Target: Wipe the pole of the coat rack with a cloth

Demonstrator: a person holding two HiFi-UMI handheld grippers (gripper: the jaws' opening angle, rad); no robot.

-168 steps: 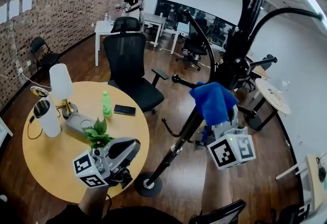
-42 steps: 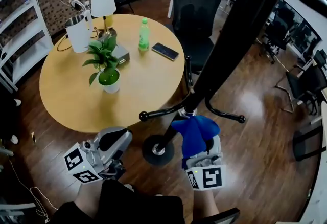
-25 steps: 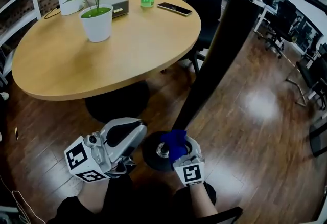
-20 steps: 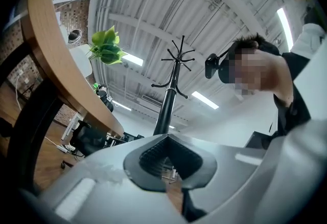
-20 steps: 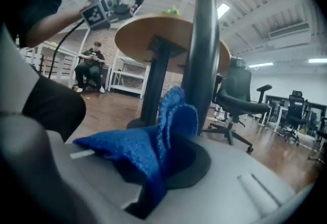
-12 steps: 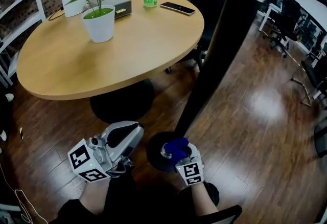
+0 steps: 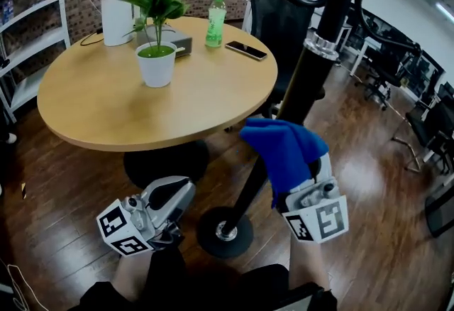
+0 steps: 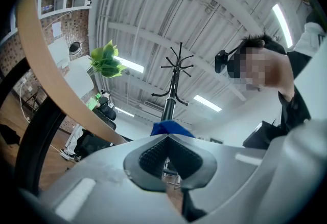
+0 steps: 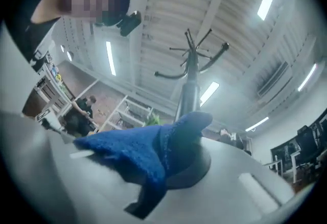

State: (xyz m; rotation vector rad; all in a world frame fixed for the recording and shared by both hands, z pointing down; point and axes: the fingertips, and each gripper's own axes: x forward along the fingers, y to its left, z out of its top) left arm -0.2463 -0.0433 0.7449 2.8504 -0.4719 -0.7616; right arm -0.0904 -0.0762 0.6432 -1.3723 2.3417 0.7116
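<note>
The coat rack's black pole slants up from its round base on the wood floor. A blue cloth is draped over the jaws of my right gripper, which is shut on it. The cloth lies at the pole's lower part, on its right side. In the right gripper view the cloth covers the jaws, with the pole rising just behind it. My left gripper hovers low, left of the base, shut and empty. Its own view looks up at the rack and a corner of the cloth.
A round wooden table stands to the left of the pole with a potted plant, a green bottle and a phone. A black office chair stands behind the pole. Shelves line the left wall.
My right gripper has risen with the cloth from the rack's base up the lower pole. The left gripper has hardly moved. The head view has tilted upward.
</note>
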